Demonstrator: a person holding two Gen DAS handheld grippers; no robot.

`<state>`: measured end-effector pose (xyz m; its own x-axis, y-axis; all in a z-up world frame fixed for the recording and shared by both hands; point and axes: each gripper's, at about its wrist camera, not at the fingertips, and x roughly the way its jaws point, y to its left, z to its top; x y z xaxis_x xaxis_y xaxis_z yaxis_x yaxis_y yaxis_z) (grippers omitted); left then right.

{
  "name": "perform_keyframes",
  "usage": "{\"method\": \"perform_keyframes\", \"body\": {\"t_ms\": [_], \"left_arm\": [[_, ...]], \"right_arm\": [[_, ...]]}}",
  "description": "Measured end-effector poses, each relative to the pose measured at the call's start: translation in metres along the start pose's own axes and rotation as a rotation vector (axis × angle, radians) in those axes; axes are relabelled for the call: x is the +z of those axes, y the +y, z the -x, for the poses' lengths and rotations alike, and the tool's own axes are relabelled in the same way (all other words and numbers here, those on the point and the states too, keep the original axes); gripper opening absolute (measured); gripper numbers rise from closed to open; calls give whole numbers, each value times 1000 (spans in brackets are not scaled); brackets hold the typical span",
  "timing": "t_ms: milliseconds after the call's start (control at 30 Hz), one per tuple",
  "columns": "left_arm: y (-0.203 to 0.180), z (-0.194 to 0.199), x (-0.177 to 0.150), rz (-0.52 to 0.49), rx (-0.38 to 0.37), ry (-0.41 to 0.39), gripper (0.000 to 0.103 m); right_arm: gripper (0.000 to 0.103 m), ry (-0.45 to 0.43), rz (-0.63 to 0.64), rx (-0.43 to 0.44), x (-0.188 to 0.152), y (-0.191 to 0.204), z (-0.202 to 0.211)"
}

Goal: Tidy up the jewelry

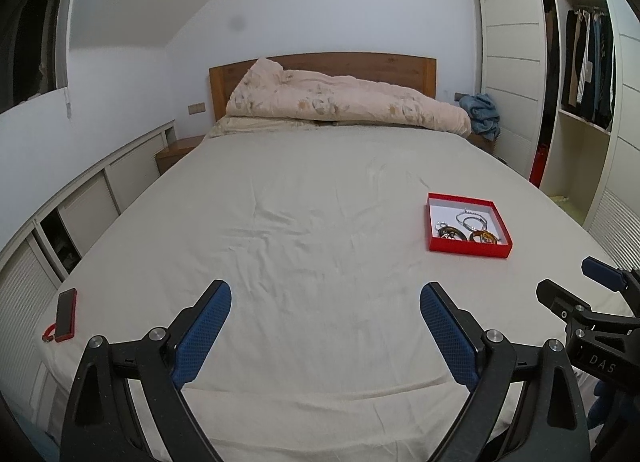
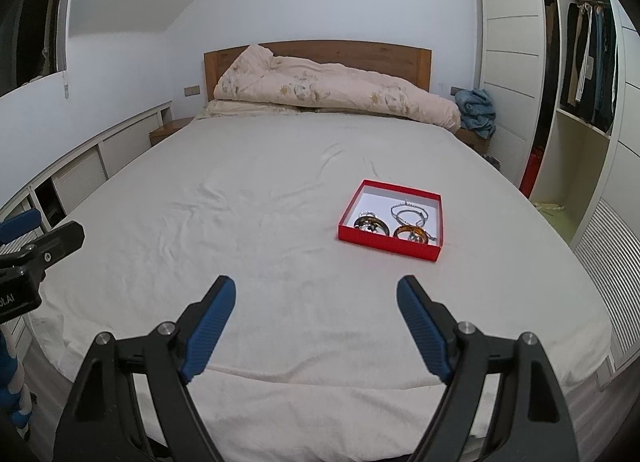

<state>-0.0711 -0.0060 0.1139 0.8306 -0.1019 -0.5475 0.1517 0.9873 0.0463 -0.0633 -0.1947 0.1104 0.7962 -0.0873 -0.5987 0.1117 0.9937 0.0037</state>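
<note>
Between both sets of jaws lies only bare sheet: the left gripper and the right gripper hang with jaws wide apart, empty, low over the near edge of the bed. Further up the bed, towards the right side, sits the red box, open-topped, already holding the jewelry: bangles and beaded bracelets lying flat inside, probably gathered there to stay together. A red phone rests at the near left corner, well apart.
</note>
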Motion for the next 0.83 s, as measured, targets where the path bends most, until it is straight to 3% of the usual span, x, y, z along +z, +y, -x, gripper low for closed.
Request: {"method": "perform_keyframes", "body": {"t_ms": [833], "left_arm": [[-3, -15, -6, 5, -11, 41, 94]], "right_arm": [[82, 32, -5, -8, -5, 0, -14]]}}
